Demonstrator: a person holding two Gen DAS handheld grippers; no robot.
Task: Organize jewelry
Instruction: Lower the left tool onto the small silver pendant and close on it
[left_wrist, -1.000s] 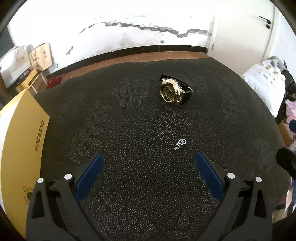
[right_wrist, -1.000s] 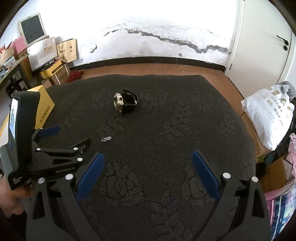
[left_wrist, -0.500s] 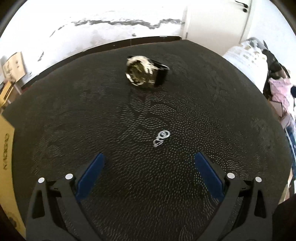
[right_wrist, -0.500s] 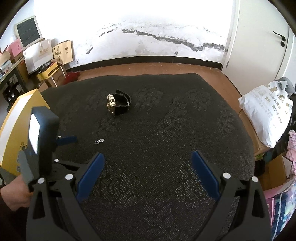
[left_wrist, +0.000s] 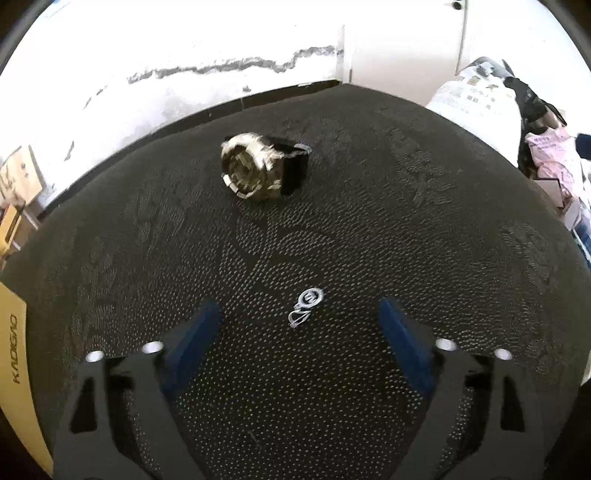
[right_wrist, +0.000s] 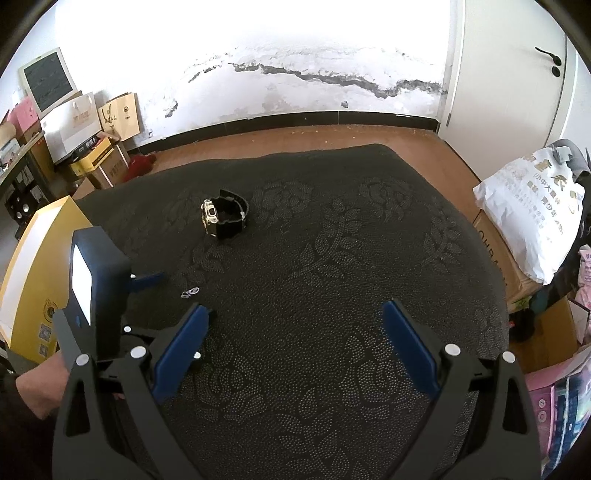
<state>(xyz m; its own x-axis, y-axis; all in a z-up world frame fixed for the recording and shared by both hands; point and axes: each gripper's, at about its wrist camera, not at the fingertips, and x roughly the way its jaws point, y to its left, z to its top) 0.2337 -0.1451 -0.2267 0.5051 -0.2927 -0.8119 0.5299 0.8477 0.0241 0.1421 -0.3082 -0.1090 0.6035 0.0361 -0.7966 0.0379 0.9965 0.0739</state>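
Observation:
A small silver jewelry piece (left_wrist: 306, 305) lies on the black patterned cloth (left_wrist: 369, 229). My left gripper (left_wrist: 298, 314) points down at it. Its jaws are closing with the piece between the blue fingertips, and neither pad touches it. Farther back rests a gold-faced watch (left_wrist: 258, 171) with a black strap. In the right wrist view the same silver piece (right_wrist: 190, 292) lies just ahead of one blue left finger (right_wrist: 147, 280), and the watch (right_wrist: 223, 214) lies beyond. My right gripper (right_wrist: 295, 314) hovers open over bare cloth with nothing between its fingers.
A yellow box (right_wrist: 40, 266) stands at the cloth's left edge, beside a person's hand (right_wrist: 37, 384) holding the left gripper. A white printed sack (right_wrist: 532, 221) sits on cartons at the right. Boxes and bags (right_wrist: 92, 147) line the far left wall.
The left gripper sank and rolled, bringing the silver piece from the right of centre to between its fingers. Its jaws have narrowed. The right gripper has hardly moved.

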